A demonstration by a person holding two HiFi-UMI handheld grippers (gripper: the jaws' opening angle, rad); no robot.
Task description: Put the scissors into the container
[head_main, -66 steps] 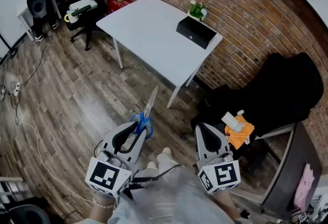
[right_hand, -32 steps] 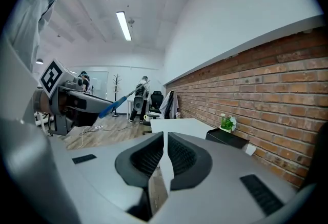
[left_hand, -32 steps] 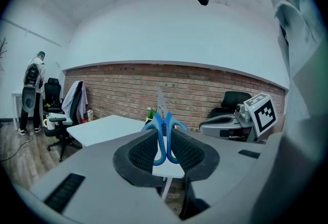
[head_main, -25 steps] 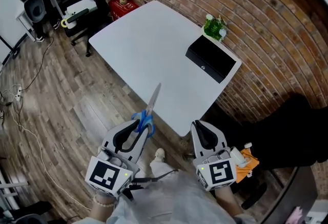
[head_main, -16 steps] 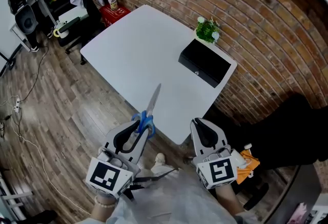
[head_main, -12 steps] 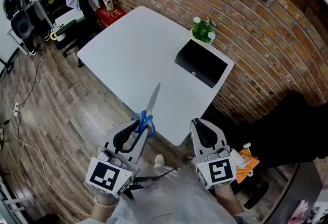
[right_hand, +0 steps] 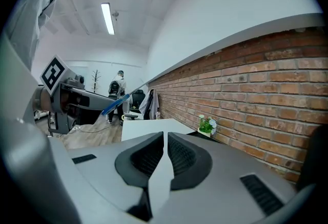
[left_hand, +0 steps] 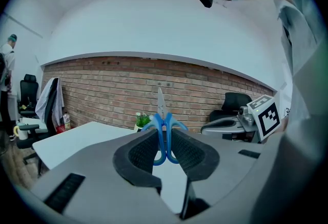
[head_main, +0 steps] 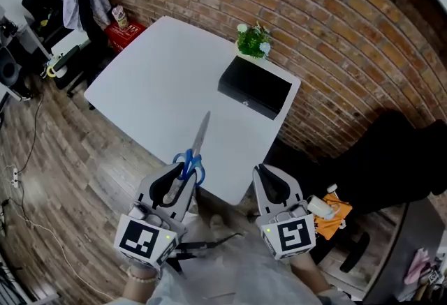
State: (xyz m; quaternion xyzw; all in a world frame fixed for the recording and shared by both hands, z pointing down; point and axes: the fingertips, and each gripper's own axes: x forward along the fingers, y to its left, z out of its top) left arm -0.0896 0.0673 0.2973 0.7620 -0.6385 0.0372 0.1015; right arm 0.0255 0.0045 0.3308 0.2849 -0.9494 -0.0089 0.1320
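Scissors: the left gripper [head_main: 183, 172] is pinching the scissors [head_main: 193, 154] by the blue handle loops, its fingers [left_hand: 188, 154] pressing them from both sides. The closed blades are sticking out ahead of the fingers.
Why so: gripping at the handles is leaving the blade end free, so I judge it can go into the container tip first.
Container: the black container [head_main: 254, 87] is sitting on the white surface [head_main: 154, 80], well ahead of the left fingers and to their right, just beside a plant [head_main: 253, 38]. Its top is looking closed.
Right gripper [head_main: 267, 181]: its fingers are pressing together on nothing, probably being kept free for the lid.
Pose: both grippers are being held low, side by side, aiming at the surface.
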